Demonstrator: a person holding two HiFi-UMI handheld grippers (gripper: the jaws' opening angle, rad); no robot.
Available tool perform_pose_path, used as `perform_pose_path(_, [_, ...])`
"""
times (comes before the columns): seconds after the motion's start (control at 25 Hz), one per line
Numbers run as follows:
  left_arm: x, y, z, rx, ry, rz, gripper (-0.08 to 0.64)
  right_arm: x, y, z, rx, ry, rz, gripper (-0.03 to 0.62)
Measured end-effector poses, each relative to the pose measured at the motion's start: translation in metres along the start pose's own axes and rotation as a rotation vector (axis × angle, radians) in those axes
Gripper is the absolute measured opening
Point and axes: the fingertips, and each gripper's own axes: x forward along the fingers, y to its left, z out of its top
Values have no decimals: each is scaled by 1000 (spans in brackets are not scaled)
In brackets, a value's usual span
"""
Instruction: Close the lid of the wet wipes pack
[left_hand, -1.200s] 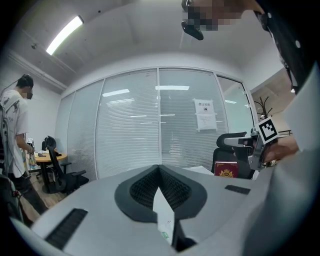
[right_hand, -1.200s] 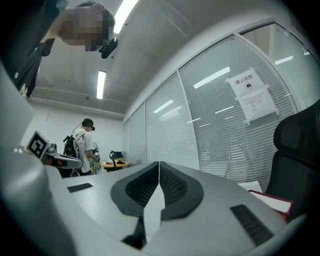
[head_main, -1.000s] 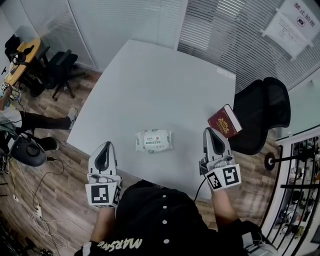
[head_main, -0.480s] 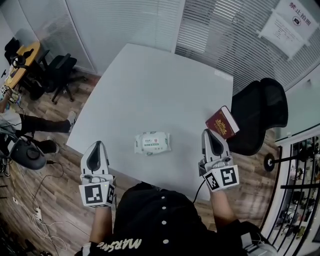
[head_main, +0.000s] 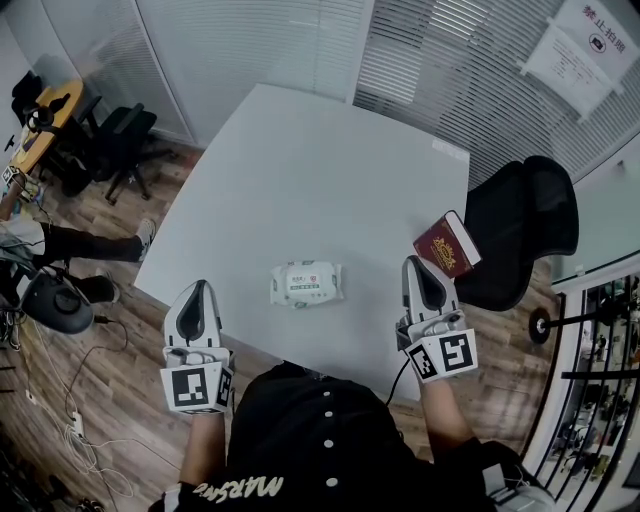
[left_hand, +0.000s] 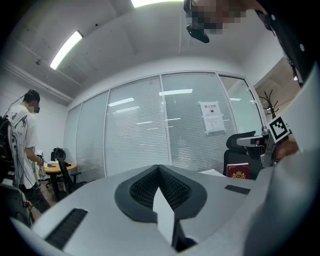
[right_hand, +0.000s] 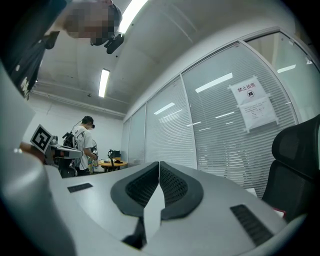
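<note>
Head view: the wet wipes pack (head_main: 307, 283) lies low and centre on the white table (head_main: 300, 170), apart from the left gripper (head_main: 197, 292) and right gripper (head_main: 421, 268) flanking it. Left gripper view: jaws together, nothing held. Right gripper view: jaws likewise meeting, empty. The pack looks soft and light, likely to slide; best press on its stiffer lid.

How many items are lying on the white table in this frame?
2. The wet wipes pack lies near the table's near edge; the red book lies at its right edge, beside the black chair. The right gripper may hide a small patch.
</note>
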Motion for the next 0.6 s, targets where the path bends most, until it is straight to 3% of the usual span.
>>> perform_pose_path(0.6, [4, 2, 0, 19, -10, -1, 6, 5, 2, 2, -11, -4, 8, 31])
